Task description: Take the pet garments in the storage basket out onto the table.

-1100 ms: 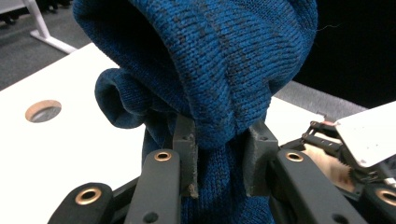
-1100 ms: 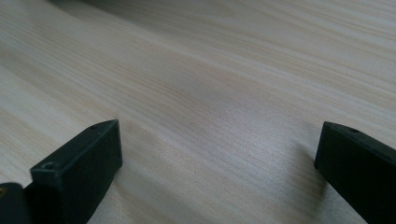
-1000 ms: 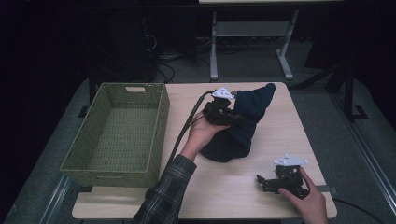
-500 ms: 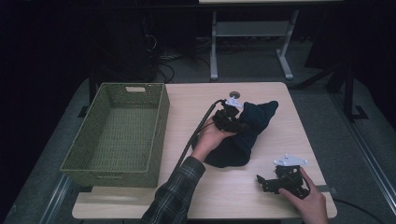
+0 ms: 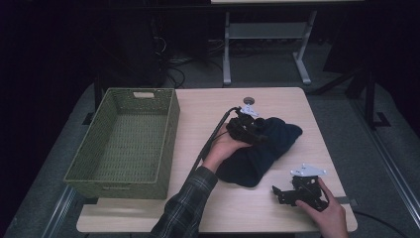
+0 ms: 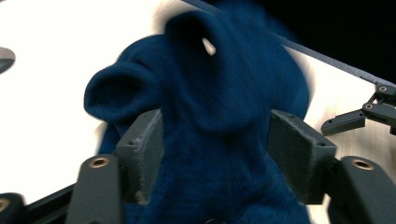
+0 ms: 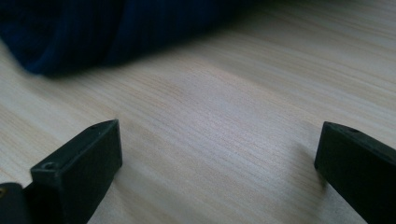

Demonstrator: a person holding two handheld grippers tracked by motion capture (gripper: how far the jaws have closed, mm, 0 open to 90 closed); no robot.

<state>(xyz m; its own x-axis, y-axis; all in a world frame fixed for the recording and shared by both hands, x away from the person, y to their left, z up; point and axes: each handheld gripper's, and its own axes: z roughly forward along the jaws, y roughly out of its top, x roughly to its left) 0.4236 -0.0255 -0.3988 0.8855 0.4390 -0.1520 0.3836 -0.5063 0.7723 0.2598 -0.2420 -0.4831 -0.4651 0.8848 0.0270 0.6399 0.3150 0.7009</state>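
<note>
Left claw point(image 5: 249, 130) on the navy garment point(image 5: 262, 153) mid-worktop point(image 5: 208, 109), jaws just opened, cloth between them unpinched. Garment runs 1-to-7 o'clock. Right claw point(image 5: 283, 194) open, idle at 5 o'clock.

Left gripper point(image 6: 212, 154) jaws just opening; right gripper point(image 7: 219, 168) seemingly wide.

You work at a pale, wood-grained rectangular counter point(image 5: 292, 101) standing on a grey carpeted floor point(image 5: 341, 94). Beyond its far edge stands a light grey metal table frame point(image 5: 262, 32) with two splayed feet. To the far left, black cables point(image 5: 176, 64) tangle on the floor. The room around you lies in deep shadow; light falls mainly on the counter.
</note>
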